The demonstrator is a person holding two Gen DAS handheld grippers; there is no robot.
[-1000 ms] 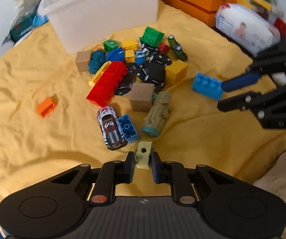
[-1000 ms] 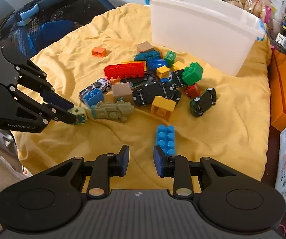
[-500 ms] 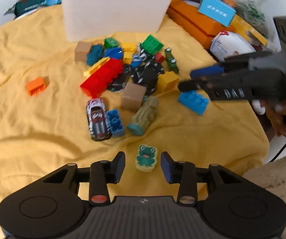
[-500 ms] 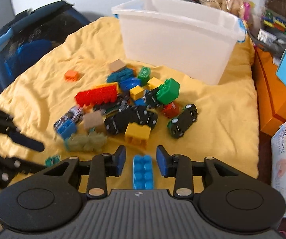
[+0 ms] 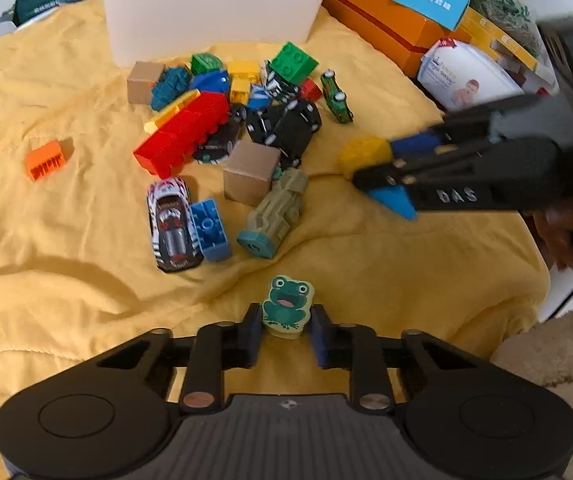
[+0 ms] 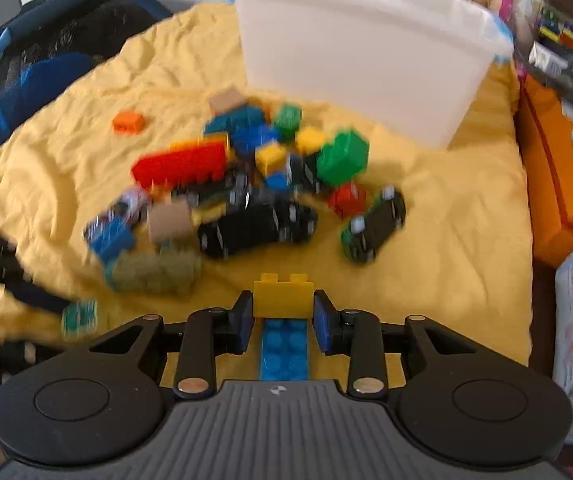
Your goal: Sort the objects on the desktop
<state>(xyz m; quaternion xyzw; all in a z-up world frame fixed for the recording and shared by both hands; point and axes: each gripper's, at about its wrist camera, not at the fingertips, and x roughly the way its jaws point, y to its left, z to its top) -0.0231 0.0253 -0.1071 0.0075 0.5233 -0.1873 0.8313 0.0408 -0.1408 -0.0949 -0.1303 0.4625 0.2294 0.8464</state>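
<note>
A green frog eraser (image 5: 286,306) lies face up on the yellow cloth (image 5: 66,280). My left gripper (image 5: 286,330) is closing on it, and the pads look to touch its two sides. The same eraser (image 6: 80,314) shows blurred at the left of the right wrist view. My right gripper (image 6: 283,320) is closing with a yellow brick (image 6: 283,295) between its fingertips, pads against the brick's sides. A long blue brick (image 6: 285,350) lies on the cloth under that gripper. From the left wrist view the right gripper (image 5: 370,164) reaches in from the right with the yellow brick (image 5: 362,152) at its tips.
A pile of bricks and toy cars (image 5: 246,120) fills the middle of the cloth, with a lone orange brick (image 5: 48,159) to its left. A white bin (image 5: 214,4) stands behind. Orange boxes (image 5: 382,20) and a wipes pack (image 5: 466,76) line the right edge.
The left gripper let the frog eraser go, it fell flat, and the jaws have closed in on its sides. The right gripper moved forward over the blue brick to the yellow brick.
</note>
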